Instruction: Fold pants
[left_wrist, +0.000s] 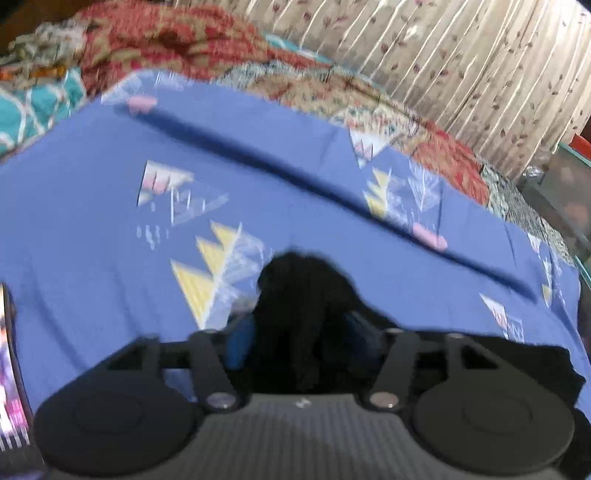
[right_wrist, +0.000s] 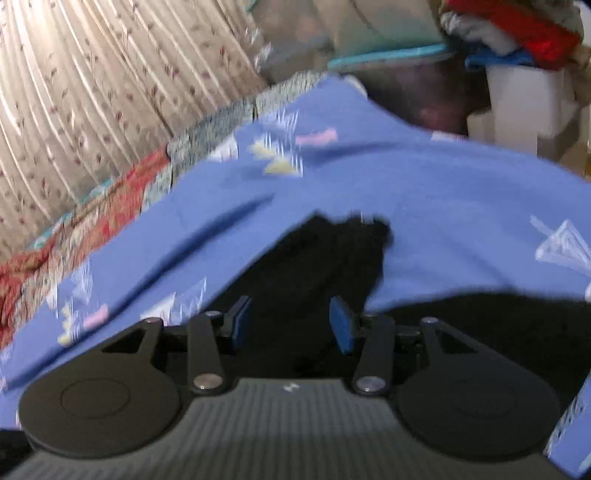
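Observation:
The black pants (left_wrist: 303, 295) bunch up between the fingers of my left gripper (left_wrist: 299, 343), which is shut on the fabric and holds it above the blue bedsheet (left_wrist: 92, 184). More black cloth trails to the right (left_wrist: 535, 369). In the right wrist view the black pants (right_wrist: 332, 258) also sit between the blue pads (right_wrist: 341, 325) of my right gripper (right_wrist: 291, 325), whose jaws stand apart around the cloth. Both views are blurred by motion.
The blue sheet (right_wrist: 443, 184) with triangle prints covers the bed. A red patterned quilt (left_wrist: 166, 37) lies at the far side, a floral curtain (left_wrist: 480, 55) behind it. A teal-rimmed table (right_wrist: 388, 55) and white box (right_wrist: 524, 99) stand beyond the bed.

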